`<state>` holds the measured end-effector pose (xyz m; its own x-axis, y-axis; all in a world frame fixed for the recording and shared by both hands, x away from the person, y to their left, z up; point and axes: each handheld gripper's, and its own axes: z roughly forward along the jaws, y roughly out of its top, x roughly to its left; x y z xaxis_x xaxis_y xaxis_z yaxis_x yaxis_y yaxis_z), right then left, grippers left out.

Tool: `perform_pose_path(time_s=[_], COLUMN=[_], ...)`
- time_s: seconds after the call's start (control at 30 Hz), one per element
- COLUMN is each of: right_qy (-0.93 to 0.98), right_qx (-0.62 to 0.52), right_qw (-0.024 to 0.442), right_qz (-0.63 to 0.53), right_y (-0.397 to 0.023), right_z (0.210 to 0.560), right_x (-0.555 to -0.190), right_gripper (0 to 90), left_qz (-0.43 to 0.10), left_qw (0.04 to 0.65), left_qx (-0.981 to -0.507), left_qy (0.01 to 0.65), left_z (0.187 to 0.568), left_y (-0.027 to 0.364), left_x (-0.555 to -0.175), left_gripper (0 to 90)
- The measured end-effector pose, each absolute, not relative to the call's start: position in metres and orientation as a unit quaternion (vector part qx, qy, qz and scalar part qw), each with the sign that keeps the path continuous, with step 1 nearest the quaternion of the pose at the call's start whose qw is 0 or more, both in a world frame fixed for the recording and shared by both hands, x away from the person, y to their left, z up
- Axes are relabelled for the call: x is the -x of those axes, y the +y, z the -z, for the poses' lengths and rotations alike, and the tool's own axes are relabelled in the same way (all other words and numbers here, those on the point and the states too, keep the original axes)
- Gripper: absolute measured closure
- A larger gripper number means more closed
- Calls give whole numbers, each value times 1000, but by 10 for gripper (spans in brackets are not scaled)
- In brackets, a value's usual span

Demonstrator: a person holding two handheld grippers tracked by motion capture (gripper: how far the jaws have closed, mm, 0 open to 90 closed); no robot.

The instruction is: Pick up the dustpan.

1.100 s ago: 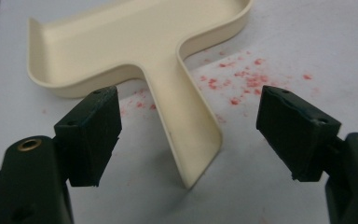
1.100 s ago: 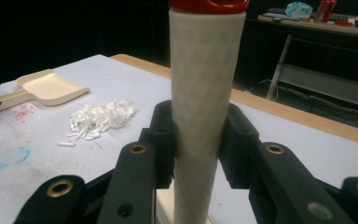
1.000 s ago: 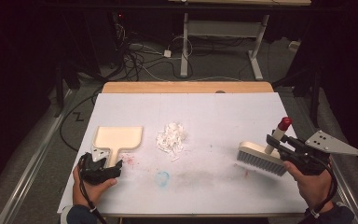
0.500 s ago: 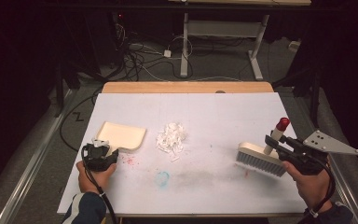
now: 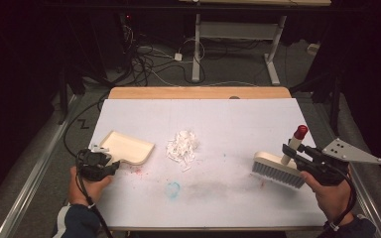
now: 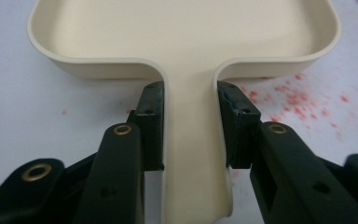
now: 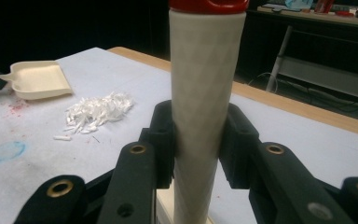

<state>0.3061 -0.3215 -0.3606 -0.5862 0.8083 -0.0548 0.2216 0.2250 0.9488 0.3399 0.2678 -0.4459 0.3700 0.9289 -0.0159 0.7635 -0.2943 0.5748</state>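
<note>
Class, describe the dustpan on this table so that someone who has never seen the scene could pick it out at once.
Start at the white table and go to its near left part, left of the pile of white scraps. There the left gripper clamps the handle of the dustpan. It is the cream, shallow, bristle-free tray, unlike the brush far right.

Grip: my right gripper (image 7: 196, 140) clamps the brush handle (image 7: 200, 93), pads pressing on both sides.
Handle: cream, upright, red cap (image 7: 208, 4) on top.
Table (image 7: 284, 135): white sheet, wooden far edge.
Scraps (image 7: 98, 111): white pile, far left.
Dustpan (image 7: 38, 79): cream, beyond the scraps.
Stains: blue ring (image 7: 4, 152), red specks (image 7: 16, 107).
</note>
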Motion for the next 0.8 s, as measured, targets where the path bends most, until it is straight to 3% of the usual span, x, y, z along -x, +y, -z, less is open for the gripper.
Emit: perform_pose_path(time_s=[0.47, 0.8], right_qy=[730, 736], right_qx=[-361, -347], right_qw=[276, 274], right_qz=[-511, -512], right_y=[-308, -264], right_z=[368, 367], right_x=[-317, -348], right_gripper=[705, 705], left_qz=[-115, -105], left_qw=[210, 208], left_qx=[-869, -882], left_qy=[433, 411], left_z=[429, 428], left_y=[247, 239], left_x=[-301, -296], left_gripper=[636, 636])
